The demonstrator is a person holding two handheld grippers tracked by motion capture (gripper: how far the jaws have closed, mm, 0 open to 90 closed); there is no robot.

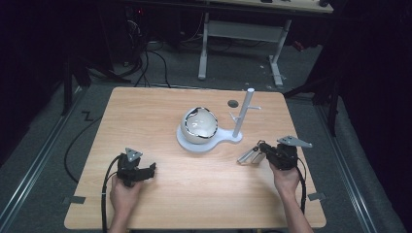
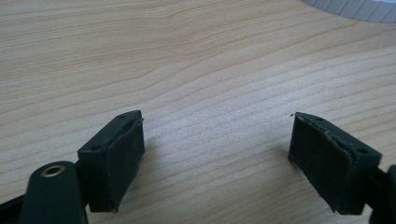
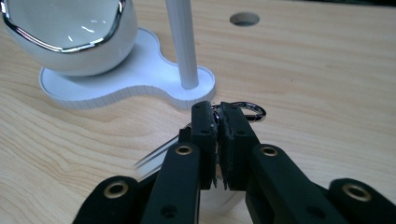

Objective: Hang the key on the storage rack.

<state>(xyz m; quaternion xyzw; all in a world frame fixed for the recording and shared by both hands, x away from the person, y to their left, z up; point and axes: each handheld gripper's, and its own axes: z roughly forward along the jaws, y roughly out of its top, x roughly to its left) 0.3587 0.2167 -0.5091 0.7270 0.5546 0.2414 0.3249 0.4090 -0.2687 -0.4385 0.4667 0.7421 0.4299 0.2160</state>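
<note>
My right gripper [image 1: 262, 148] [image 3: 218, 112] is shut on a silver keychain [image 1: 248, 155]. Its metal clasp [image 3: 250, 109] sticks out past the pads, and a shiny, blurred tag [image 3: 154, 161] hangs down on the left. The gripper hovers just in front of a white stand [image 1: 206, 143] [image 3: 140, 86] whose upright pole [image 1: 244, 114] [image 3: 180, 42] has small pegs. A white bowl with a chrome rim [image 1: 199, 125] [image 3: 70, 32] sits on the stand's round base. At the table's front left my left gripper [image 1: 150, 169] [image 2: 217, 149] rests low over the wood, open, with nothing between its pads.
The wooden table [image 1: 160, 111] has a round hole [image 1: 233, 103] [image 3: 244, 18] behind the pole. Past the table's far edge stand a desk frame [image 1: 243, 34] and floor cables [image 1: 155, 63]. Metal rails [image 1: 34, 160] run along the floor on both sides.
</note>
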